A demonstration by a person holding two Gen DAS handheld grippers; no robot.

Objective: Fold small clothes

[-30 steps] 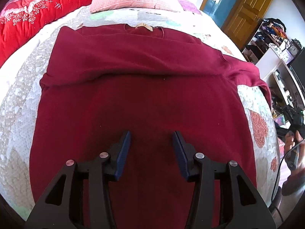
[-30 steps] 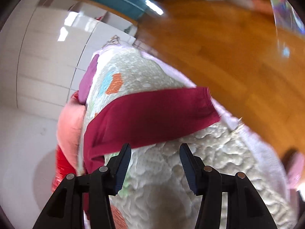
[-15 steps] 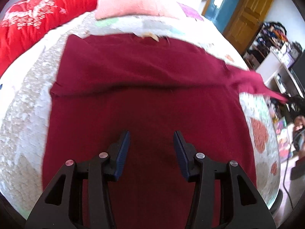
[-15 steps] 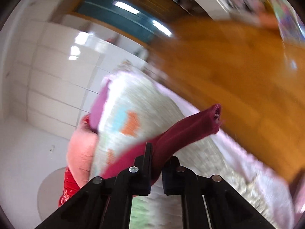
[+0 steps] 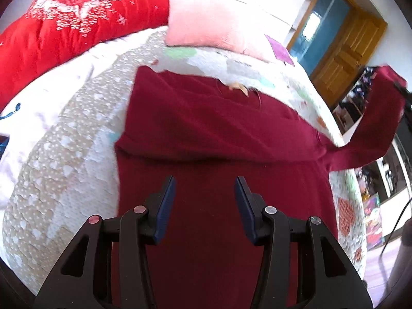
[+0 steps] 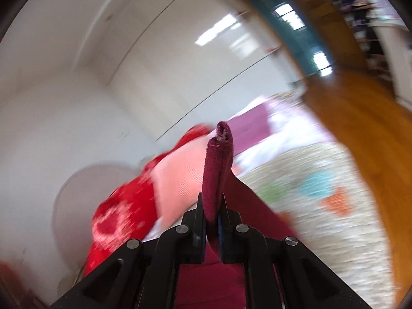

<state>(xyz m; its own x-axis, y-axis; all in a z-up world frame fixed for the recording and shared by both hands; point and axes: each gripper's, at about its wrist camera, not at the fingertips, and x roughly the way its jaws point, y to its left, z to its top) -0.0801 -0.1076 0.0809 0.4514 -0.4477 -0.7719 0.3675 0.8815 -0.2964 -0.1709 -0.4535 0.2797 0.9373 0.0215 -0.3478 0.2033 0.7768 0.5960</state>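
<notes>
Sweater (image 5: 211, 139): dark red, spread on the bed (image 5: 64, 154).
Left tongs (image 5: 204, 200): apart, above it.
Right tongs (image 6: 211, 206): clamped on its sleeve (image 6: 219, 164).

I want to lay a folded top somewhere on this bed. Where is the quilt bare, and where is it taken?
Bare quilt runs left of the maroon sweater, below the red duvet. A narrower bare band lies between the sweater's collar and the pink pillow. The middle is taken by the sweater, with the left gripper open above it; at right its sleeve hangs lifted in the right gripper.
</notes>
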